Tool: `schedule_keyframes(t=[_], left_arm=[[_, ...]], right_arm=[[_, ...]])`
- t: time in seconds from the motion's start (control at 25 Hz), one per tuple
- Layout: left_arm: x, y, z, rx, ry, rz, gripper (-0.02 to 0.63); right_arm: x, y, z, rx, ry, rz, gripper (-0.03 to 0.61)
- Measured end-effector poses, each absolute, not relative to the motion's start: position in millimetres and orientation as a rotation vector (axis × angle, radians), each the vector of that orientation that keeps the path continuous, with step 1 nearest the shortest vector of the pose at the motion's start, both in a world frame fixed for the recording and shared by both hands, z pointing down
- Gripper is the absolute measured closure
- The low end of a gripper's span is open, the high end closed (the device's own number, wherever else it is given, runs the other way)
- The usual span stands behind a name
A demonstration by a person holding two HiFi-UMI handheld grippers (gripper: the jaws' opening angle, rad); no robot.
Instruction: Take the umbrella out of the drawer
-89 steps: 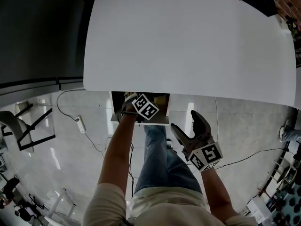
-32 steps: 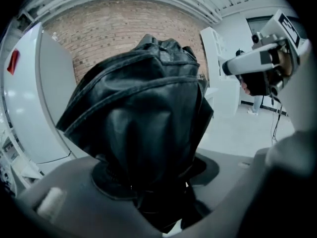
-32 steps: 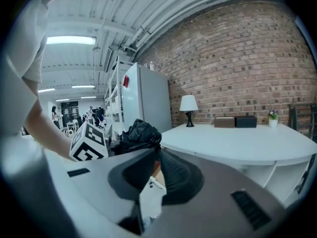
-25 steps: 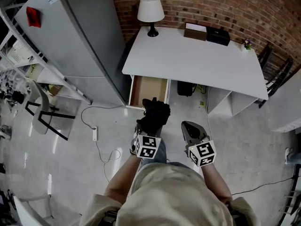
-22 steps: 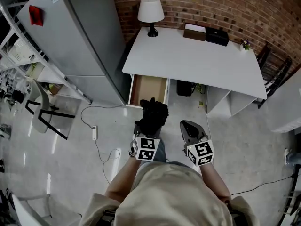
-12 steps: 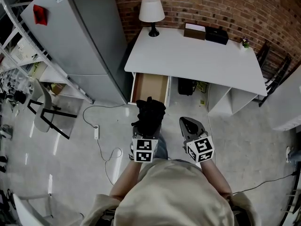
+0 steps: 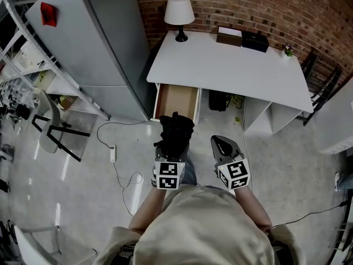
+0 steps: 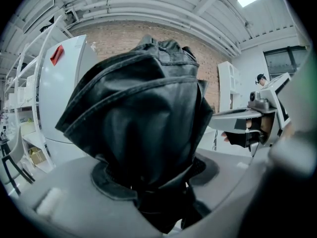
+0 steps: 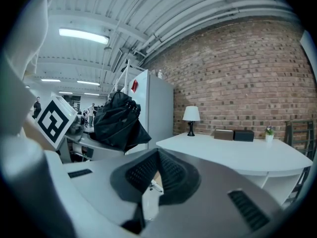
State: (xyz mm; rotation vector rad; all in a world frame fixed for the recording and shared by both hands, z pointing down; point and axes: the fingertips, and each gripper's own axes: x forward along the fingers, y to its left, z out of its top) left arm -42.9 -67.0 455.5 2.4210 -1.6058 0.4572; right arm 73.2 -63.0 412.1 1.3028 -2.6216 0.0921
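A folded black umbrella is clamped in my left gripper, held in the air in front of the person and well clear of the open drawer. In the left gripper view the umbrella fills most of the picture, and the pads of the left gripper press on its lower end. My right gripper hangs beside it, shut and holding nothing. From the right gripper view the shut right gripper points toward the desk, with the umbrella off to its left.
The drawer's wooden inside shows under the left end of a white desk. On the desk stand a lamp, a brown box and a black box. A tall grey cabinet stands left, with a chair and a cable on the floor.
Earlier the left gripper reached into the drawer under the desk; now the person stands back with the umbrella held out of it. Over the last second it rose slightly.
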Motion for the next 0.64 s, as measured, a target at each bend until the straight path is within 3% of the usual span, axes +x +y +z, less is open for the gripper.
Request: schedule_keyframes(t=[0.64], left_arm=[[-46.3,-78.2,445.2,2.406,-1.648,0.416,0.345]], right_arm=[[74.1,-71.9,415.5,1.281,-2.642,0.113,0.578]])
